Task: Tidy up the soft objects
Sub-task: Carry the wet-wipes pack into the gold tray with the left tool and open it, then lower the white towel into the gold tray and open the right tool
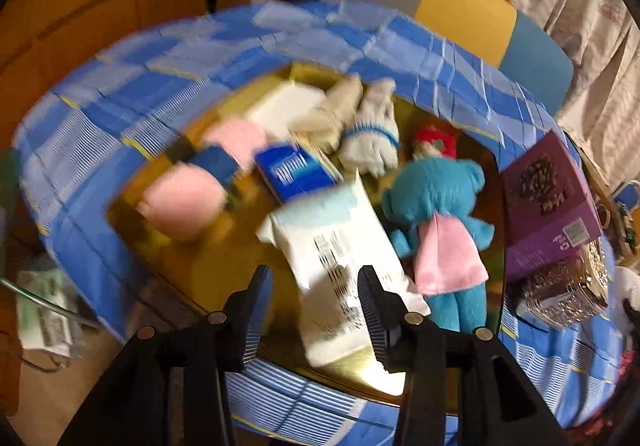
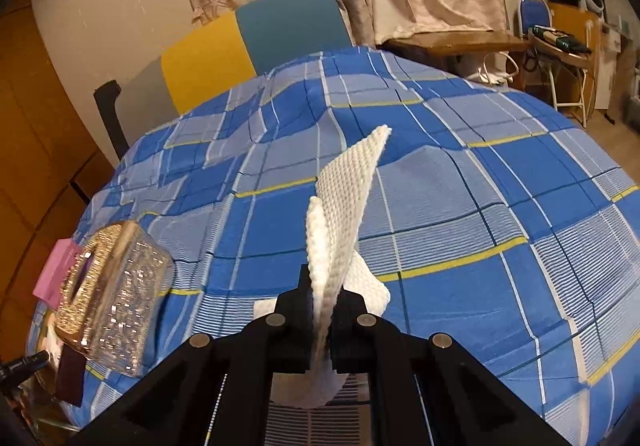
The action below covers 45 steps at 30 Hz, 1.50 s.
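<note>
While your left hand-held gripper (image 1: 314, 300) hangs over the gold tabletop (image 1: 224, 266), its jaws stand about half open with nothing pinched; the white packet (image 1: 336, 246) lies below and between the fingers, and you cannot tell whether they touch it. In that blurred view the soft things sit in a hollow ringed by the blue checked cloth (image 1: 120, 94). From the packet, the blue teddy bear (image 1: 436, 206) in a pink dress lies at three o'clock, just beside it. The blue packet (image 1: 294, 172) is at eleven o'clock, touching its corner. The white plush dog (image 1: 374, 134) with a blue collar sits at twelve o'clock, a cream plush toy (image 1: 332, 114) leaning against it. The pink plush toy (image 1: 208, 174) is at ten o'clock. A purple box (image 1: 540, 198) stands at the three o'clock edge, over a glittery box (image 1: 568, 294).

Your right hand-held gripper (image 2: 322, 310) is clamped tight on a white knitted cloth (image 2: 344, 206), which stands up toward twelve o'clock above the checked cloth, with the glittery box at nine o'clock.
</note>
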Motion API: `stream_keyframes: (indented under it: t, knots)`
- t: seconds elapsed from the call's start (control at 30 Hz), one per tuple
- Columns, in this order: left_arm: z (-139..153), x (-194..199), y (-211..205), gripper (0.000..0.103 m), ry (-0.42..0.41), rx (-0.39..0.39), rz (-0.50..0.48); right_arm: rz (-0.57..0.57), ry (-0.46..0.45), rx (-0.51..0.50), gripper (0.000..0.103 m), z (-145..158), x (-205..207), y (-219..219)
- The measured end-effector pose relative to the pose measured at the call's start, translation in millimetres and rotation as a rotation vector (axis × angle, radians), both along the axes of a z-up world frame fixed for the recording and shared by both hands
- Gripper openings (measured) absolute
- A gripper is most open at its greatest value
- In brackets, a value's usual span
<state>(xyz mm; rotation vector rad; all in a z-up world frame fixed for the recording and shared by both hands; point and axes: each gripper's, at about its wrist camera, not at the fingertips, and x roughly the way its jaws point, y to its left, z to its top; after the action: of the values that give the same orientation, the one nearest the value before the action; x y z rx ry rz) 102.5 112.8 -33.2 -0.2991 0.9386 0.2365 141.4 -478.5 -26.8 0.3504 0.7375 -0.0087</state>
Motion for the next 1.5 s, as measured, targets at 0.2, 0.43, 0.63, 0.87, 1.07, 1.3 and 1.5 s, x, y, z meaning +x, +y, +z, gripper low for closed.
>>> stream_keyframes:
  t: [0.2, 0.43, 0.63, 0.87, 1.07, 1.3, 1.5]
  knots:
    - [22, -18, -9, 0.046, -0.097, 0.033, -0.049, 0.024, -0.084, 0.043, 0.006, 38, -20, 16]
    - [21, -24, -30, 0.046, -0.108, 0.012, -0.129, 0.135, -0.168, 0.07, 0.006, 92, -35, 70]
    - [22, -36, -32, 0.046, -0.106, 0.012, -0.147, 0.282, -0.206, 0.077, 0.006, 123, -42, 147]
    - [28, -52, -14, 0.046, -0.132, 0.076, -0.108, 0.497, -0.195, 0.087, 0.006, 131, -41, 264]
    - [28, -67, 3, 0.046, -0.174, 0.16, -0.068, 0.654, -0.138, 0.048, 0.006, 112, -31, 366]
    - [34, -73, 17, 0.046, -0.179, 0.184, -0.001, 0.781, -0.045, -0.027, 0.007, 73, -3, 465]
    - [39, -77, 18, 0.046, -0.183, 0.188, 0.019, 0.796, 0.046, -0.097, 0.023, 27, 20, 506]
